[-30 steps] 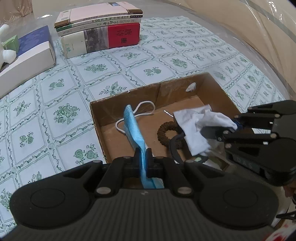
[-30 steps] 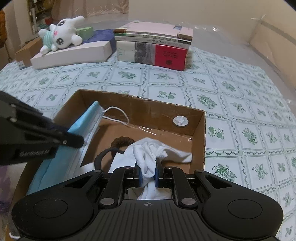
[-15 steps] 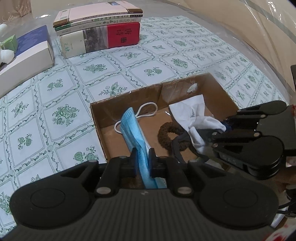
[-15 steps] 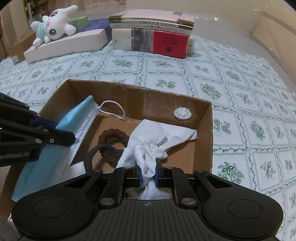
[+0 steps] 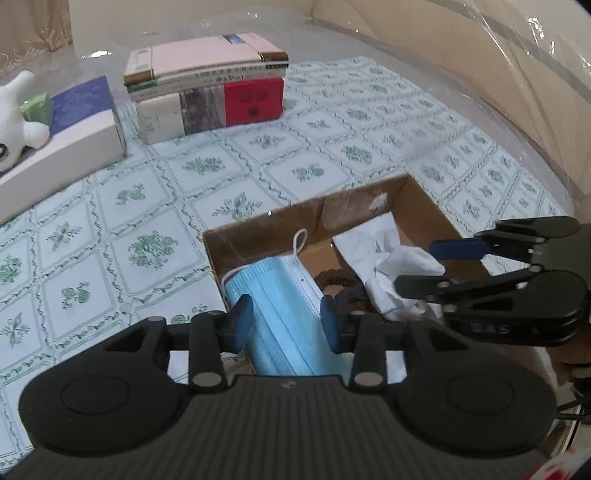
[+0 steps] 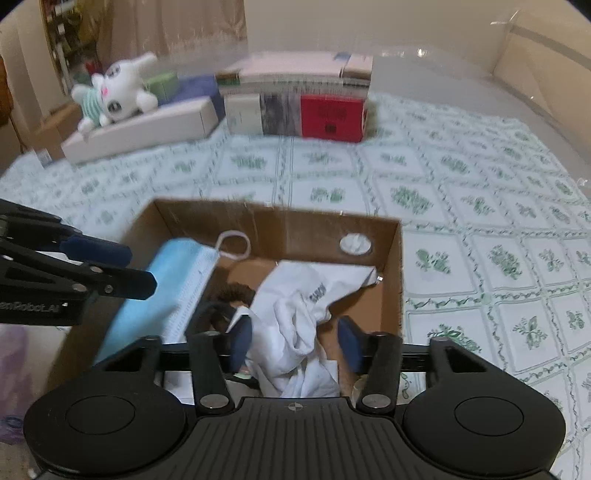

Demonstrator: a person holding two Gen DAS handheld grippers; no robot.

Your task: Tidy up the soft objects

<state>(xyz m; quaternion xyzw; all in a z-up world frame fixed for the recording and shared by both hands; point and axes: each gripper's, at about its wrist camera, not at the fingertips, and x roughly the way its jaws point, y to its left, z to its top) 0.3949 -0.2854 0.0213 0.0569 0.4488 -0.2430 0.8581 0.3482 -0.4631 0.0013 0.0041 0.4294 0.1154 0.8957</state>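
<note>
Opening just now, left gripper [image 5: 287, 322] jaws straddling mask [image 5: 280, 295], right gripper [image 6: 295, 339] around cloth [image 6: 299, 314].

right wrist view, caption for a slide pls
Right gripper open over white cloth in cardboard box.

A tablecloth [image 6: 461, 206] of pale squares with green flower prints covers the table, with a clear plastic sheet [image 5: 524, 74] over its far end and rising up the cream wall [image 6: 424, 33] behind. At the far edge stands a stack of books [image 5: 207, 99], a long white box [image 6: 144, 127] beside it. Beige curtains [image 6: 177, 26] hang at the back left, next to cluttered shelves [image 6: 66, 55]. The light is soft and indoor.
</note>
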